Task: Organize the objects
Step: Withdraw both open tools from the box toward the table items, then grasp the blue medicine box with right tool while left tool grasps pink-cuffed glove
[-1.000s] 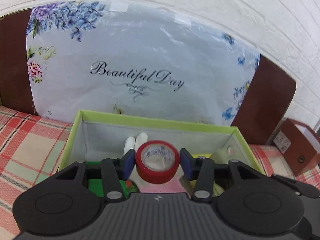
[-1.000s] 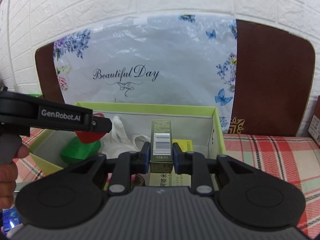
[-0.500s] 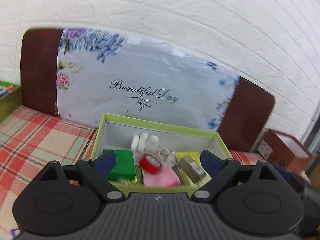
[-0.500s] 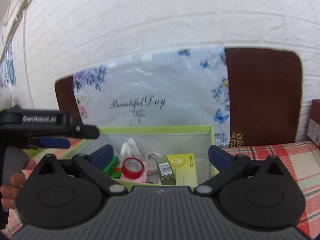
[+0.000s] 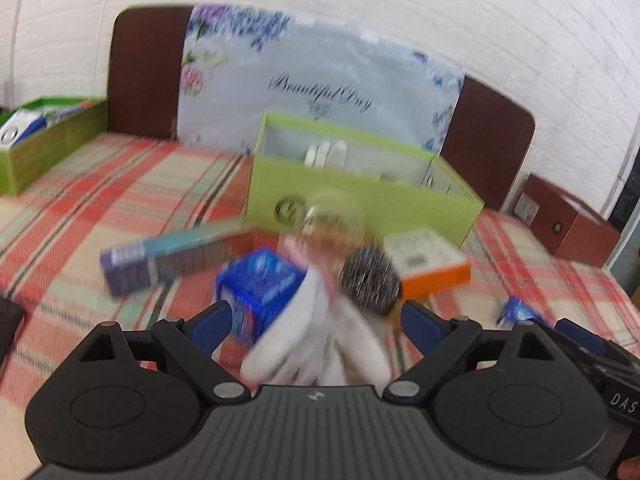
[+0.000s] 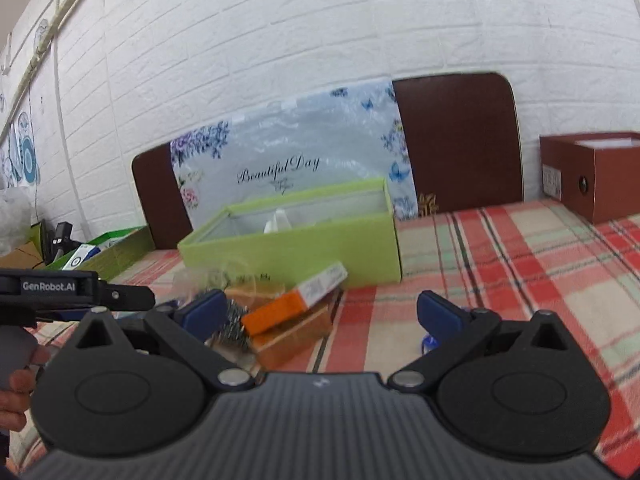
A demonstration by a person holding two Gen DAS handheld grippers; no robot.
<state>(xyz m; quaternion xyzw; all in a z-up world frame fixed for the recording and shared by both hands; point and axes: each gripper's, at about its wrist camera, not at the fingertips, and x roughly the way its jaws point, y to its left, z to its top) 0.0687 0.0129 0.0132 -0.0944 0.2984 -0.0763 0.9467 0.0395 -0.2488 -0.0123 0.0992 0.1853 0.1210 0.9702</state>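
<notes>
A lime green box [image 5: 360, 196] stands on the plaid cloth with white glove fingers showing inside; it also shows in the right wrist view [image 6: 296, 236]. In front of it lie a white glove [image 5: 316, 340], a steel wool ball [image 5: 370, 276], a blue box [image 5: 260, 280], an orange-edged box [image 5: 428, 256], a long purple box [image 5: 172, 256] and a clear bag [image 5: 332, 212]. My left gripper [image 5: 316, 320] is open and empty just above the glove. My right gripper [image 6: 320, 312] is open and empty over the orange box [image 6: 292, 300].
A second green box [image 5: 40, 136] with items stands at far left. A brown box [image 6: 596, 172] stands at right by the white brick wall. A floral "Beautiful Day" bag [image 5: 320, 80] leans on a brown board behind. A small blue item [image 5: 518, 312] lies at right.
Both grippers let go of the red tape and the small carton in the green box, opened wide, and pulled back to the loose pile in front of it.
</notes>
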